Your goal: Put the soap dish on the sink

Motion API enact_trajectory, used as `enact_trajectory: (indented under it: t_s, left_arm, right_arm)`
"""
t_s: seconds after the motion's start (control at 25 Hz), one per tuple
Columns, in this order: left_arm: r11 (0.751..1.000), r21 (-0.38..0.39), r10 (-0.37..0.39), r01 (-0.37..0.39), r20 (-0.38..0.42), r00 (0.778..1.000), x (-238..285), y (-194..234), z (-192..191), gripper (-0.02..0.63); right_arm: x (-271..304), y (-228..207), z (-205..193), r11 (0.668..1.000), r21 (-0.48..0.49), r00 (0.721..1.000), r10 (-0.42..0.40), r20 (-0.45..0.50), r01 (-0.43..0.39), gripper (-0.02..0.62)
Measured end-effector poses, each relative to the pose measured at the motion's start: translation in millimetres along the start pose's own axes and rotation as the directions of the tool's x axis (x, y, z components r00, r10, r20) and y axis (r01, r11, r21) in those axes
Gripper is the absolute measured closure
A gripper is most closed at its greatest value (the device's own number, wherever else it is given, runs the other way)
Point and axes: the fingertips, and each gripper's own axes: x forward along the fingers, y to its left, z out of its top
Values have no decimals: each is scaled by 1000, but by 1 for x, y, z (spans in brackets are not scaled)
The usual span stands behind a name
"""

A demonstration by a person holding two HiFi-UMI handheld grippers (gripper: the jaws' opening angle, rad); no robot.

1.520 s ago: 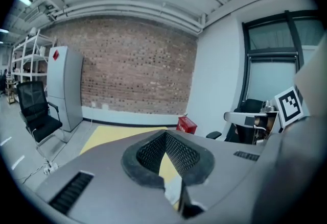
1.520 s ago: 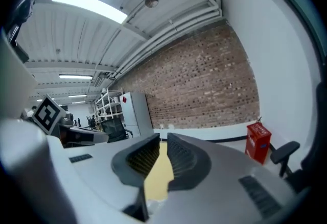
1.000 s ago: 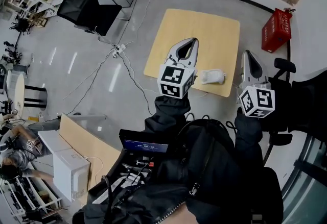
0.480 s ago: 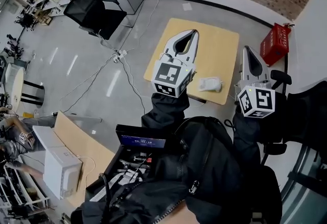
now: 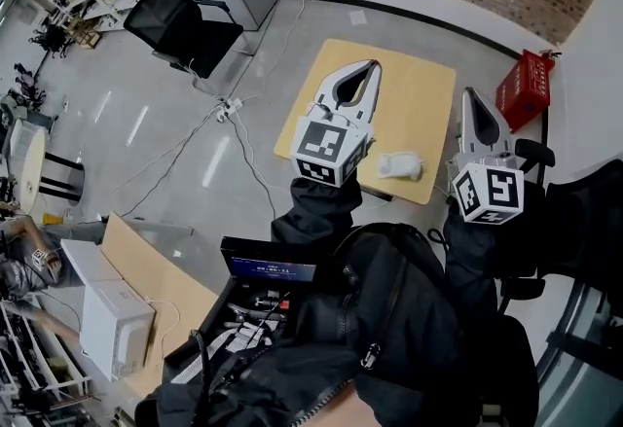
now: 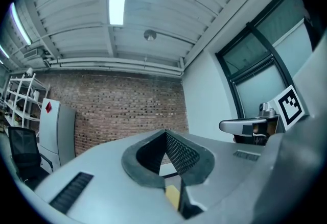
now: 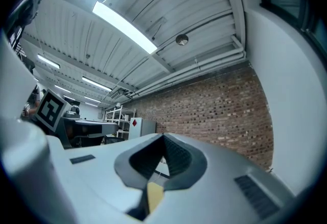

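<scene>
Head view: left gripper (image 5: 369, 66) and right gripper (image 5: 471, 92) higher than a second ago; white item, probably the soap dish (image 5: 400, 165), on the table's (image 5: 409, 85) near edge; no sink discernible.
Left gripper view: jaws together, nothing between.
Right gripper view: the same.
Bearing: dish not carried.

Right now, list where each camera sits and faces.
Head view: on the person's head, steeply down at the wooden table and soap dish; sleeves, left gripper, right gripper show.
Left gripper view: on that gripper, roughly level toward the brick wall; its shut fingers show.
Right gripper view: likewise; its shut fingers show.
Both gripper views share the brick wall and each other's gripper.
</scene>
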Motion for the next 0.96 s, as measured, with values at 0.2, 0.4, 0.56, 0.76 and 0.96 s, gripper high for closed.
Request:
enact_trajectory:
  t_s: [0.2,0.4,0.56,0.76,0.96]
  left_arm:
    - [1000,-3,0,0,-5,1000,5,6,-2,603]
    - [1000,-6,-7,7,-12,1000,6,3,-5,603]
    - [1000,-4,-8,8,-23,1000,7,3,-10,603]
    - [1000,-6,-7,6,-40,999,8,5,-16,603]
    - [1000,-5,-14,14,-54,998,10,1,-24,603]
  right_arm:
    - [2,-4,-2,1000,-9,1000,-13,-3,13,591]
    - [1,-5,-5,1000,-9,1000,-15,-10,15,591]
    - [0,-8,-13,1000,-3,999,-21,-25,21,591]
    - [1,-9,-17,1000,-7,999,-24,-38,24,591]
    - [-1,-12,-27,1000,4,998,-28,-49,28,591]
